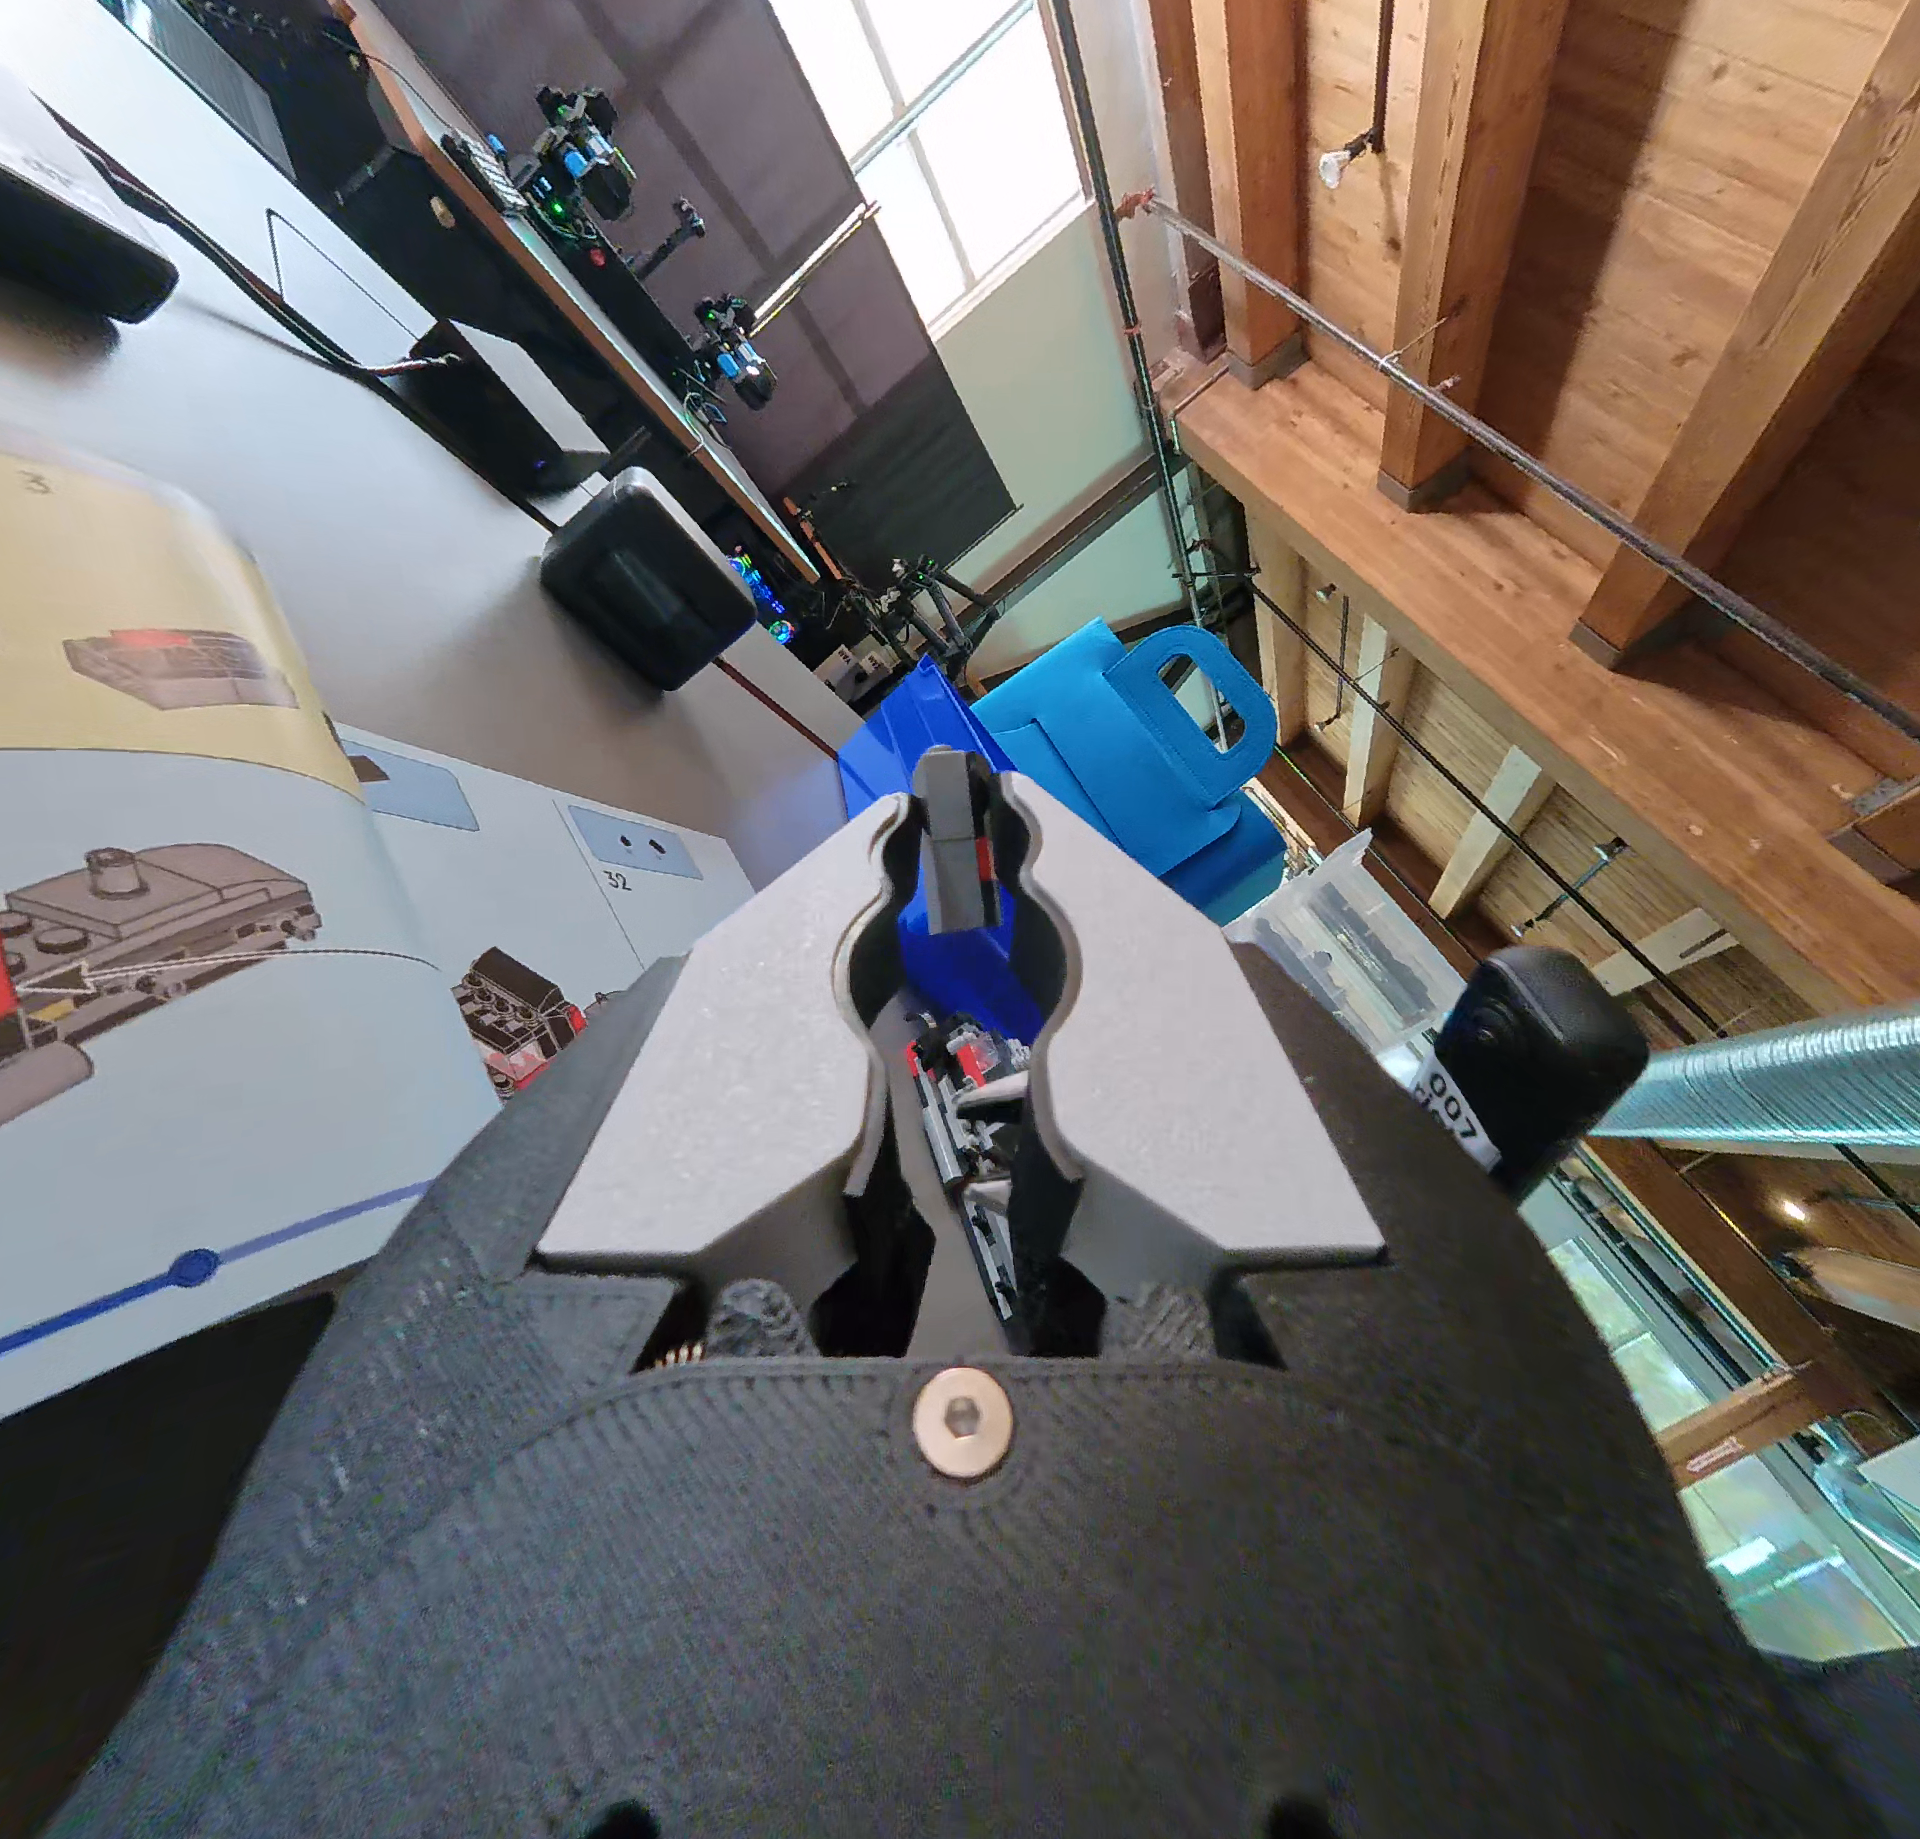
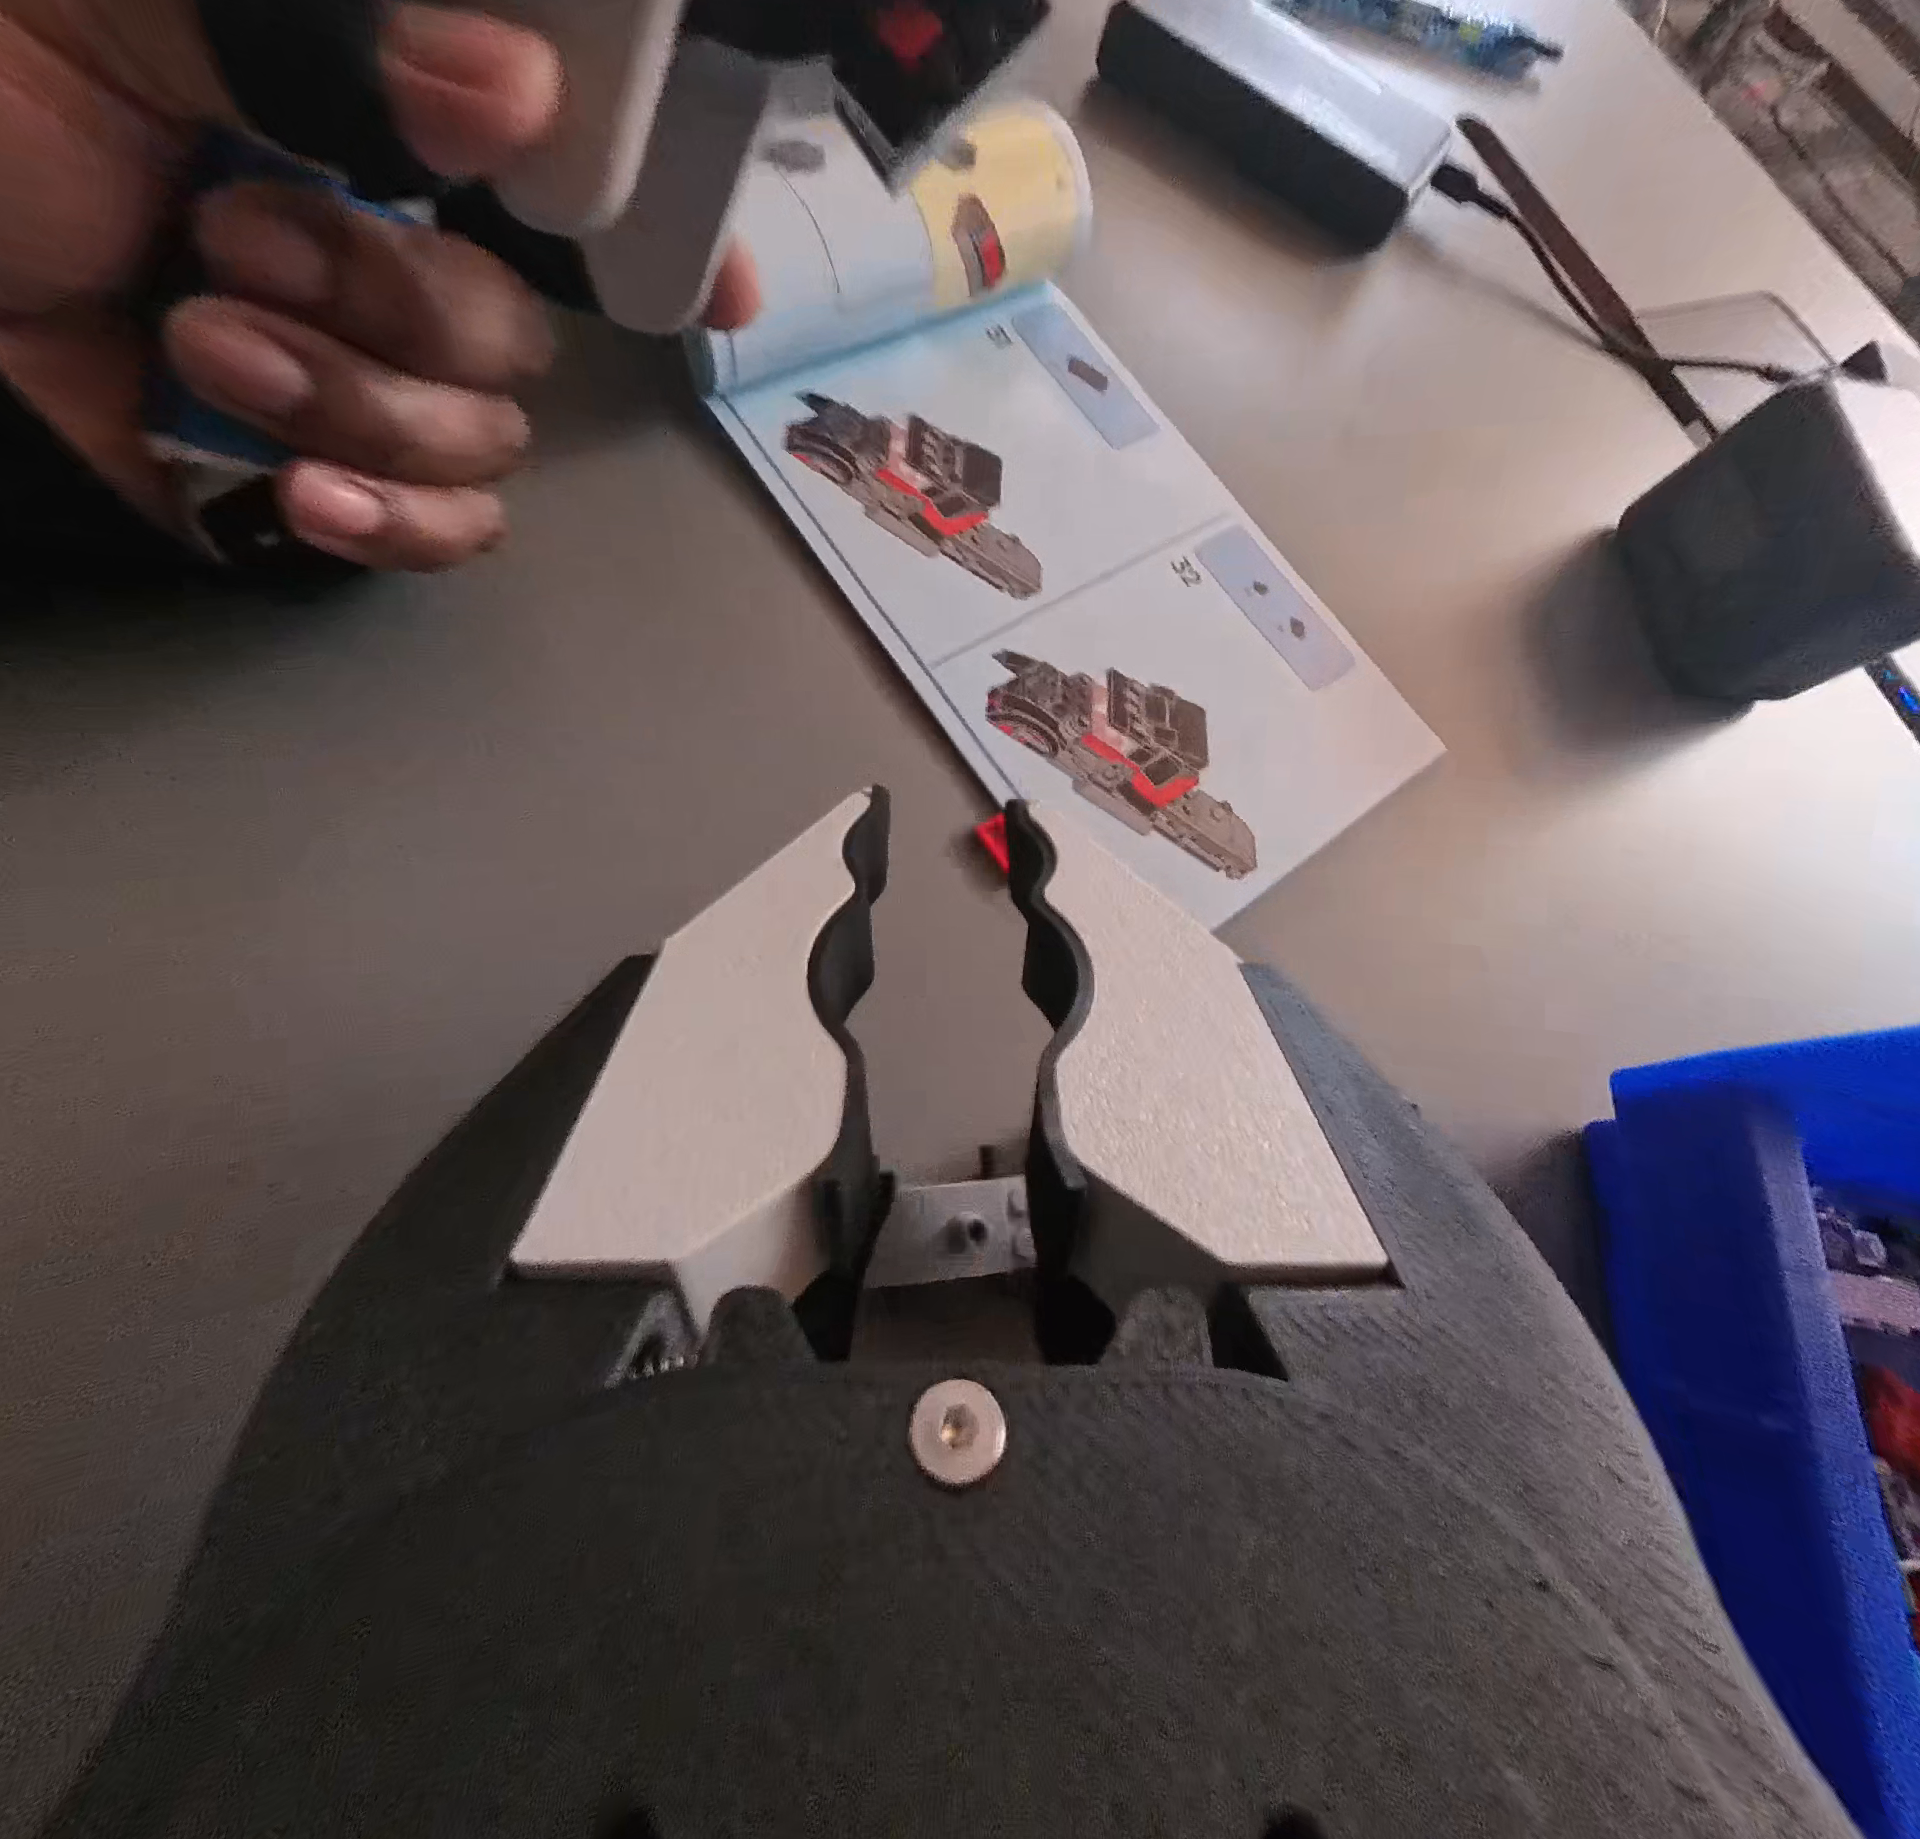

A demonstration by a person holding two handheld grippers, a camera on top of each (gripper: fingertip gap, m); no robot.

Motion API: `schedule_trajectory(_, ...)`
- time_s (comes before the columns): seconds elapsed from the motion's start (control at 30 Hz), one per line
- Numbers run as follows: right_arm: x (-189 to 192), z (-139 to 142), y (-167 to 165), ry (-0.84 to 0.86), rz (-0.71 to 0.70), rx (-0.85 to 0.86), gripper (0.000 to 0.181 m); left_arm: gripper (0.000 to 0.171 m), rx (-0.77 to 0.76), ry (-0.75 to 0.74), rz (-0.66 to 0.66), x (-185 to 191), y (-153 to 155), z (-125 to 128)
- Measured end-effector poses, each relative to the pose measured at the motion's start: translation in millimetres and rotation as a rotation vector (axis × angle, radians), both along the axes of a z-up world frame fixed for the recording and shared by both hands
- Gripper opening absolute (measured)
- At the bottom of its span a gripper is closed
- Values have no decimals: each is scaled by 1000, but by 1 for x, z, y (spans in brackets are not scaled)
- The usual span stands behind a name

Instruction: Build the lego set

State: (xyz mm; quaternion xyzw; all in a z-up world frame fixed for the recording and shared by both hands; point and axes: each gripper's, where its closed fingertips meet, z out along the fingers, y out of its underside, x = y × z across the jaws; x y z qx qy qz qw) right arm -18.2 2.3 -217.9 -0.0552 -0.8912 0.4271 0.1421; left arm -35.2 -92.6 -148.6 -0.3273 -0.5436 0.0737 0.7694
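Lego assembly [image 1: 958, 859] is being clenched aloft by the left hand-held gripper [image 1: 954, 813], seemingly for inspection; the right hand-held gripper [image 2: 945, 823] is being held released over the desk [image 2: 416, 854]

- A black cube-shaped device [image 2: 1766, 553] sat on the grey table [image 2: 416, 854].
- A black and grey box [image 2: 1273, 111] lay farther back, a dark cord [image 2: 1558, 241] trailing from it.
- A blue bag [image 1: 1143, 750] stood beyond the table.
- Wooden beams [image 1: 1558, 231] ran overhead.
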Motion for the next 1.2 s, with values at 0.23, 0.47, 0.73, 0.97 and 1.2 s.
schedule_trajectory(0.23, -18, -22, -3, 27, -39, 230, 21, 14, -4, 13, -2, 2, 1, 2)
schedule_trajectory(0.47, -27, -33, 1, -26, -133, 361, 20, 14, 15, 17, -1, 2, -2, 2)
schedule_trajectory(0.73, -12, -31, -11, -161, -294, 201, 26, 13, 42, 17, -5, 2, -4, 2)
schedule_trajectory(0.97, -15, -32, -10, -141, -458, 108, 42, 13, 97, 27, -28, 5, -6, 4)
schedule_trajectory(1.2, -20, -38, 0, -176, -533, 97, 42, 13, 131, 23, -61, 5, -1, 4)
